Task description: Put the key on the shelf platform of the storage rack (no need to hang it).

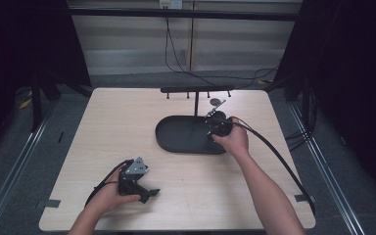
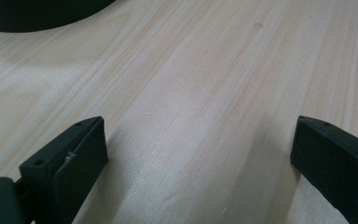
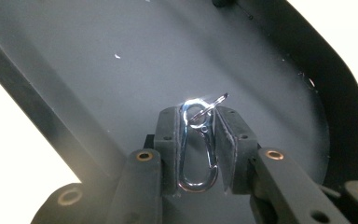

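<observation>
Left claw (image 2: 200, 154) gapes wide; right claw (image 3: 199, 140) is clamped closed.

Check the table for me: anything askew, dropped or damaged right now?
Nothing stands out. The right gripper is shut on a metal clip over the black tray, the clip held squarely between its fingers. The left gripper is open over bare table. The stand behind the tray is upright.

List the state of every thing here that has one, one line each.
Left tool: open, nothing between its jaws, low over the table.
Right tool: shut on the metal clip, over the black tray.
Metal clip: gripped, lifted off the tray.
Rack: upright, its hooks bare.
</observation>
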### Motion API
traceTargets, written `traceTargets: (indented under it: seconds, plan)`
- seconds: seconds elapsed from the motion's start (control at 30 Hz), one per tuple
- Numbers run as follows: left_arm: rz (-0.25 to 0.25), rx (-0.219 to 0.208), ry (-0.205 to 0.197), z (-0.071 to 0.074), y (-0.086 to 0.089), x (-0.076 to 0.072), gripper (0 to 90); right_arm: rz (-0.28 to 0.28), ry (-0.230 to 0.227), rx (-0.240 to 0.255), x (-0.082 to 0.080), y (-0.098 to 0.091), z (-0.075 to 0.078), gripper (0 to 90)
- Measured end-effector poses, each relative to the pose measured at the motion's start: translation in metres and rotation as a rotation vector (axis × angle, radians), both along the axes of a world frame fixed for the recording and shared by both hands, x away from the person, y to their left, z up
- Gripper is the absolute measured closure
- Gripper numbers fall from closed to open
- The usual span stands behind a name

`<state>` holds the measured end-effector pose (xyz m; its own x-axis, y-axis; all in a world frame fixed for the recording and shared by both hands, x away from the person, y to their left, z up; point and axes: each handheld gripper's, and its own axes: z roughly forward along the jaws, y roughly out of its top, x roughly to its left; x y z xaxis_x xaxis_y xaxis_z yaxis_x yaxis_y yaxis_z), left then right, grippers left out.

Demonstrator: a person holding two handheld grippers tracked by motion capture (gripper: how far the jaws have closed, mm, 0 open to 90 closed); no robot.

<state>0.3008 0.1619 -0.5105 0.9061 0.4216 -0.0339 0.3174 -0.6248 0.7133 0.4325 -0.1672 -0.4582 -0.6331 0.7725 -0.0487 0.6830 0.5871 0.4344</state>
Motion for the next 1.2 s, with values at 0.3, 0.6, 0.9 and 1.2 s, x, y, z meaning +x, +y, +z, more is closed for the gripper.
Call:
traceTargets:
  seconds: [0.3, 0.6, 0.9, 1.2]
  plan:
    - [0.003, -0.006, -0.001, 0.0, 0.0, 0.0, 3.4, -0.016, 0.0, 0.013, 0.003, -0.003, -0.009, 71.2]
    - [-0.001, 0.0, -0.002, 0.0, 0.0, 0.0, 3.3, -0.015, -0.017, 0.012, 0.004, -0.006, -0.008, 64.2]
    - [-0.002, 0.001, -0.001, 0.0, 0.0, 0.0, 3.3, -0.015, -0.022, 0.009, -0.001, -0.008, -0.003, 58.0]
    - [-0.002, 0.0, -0.002, 0.0, 0.0, 0.0, 3.3, -0.024, 0.001, 0.034, -0.008, -0.011, 0.002, 47.7]
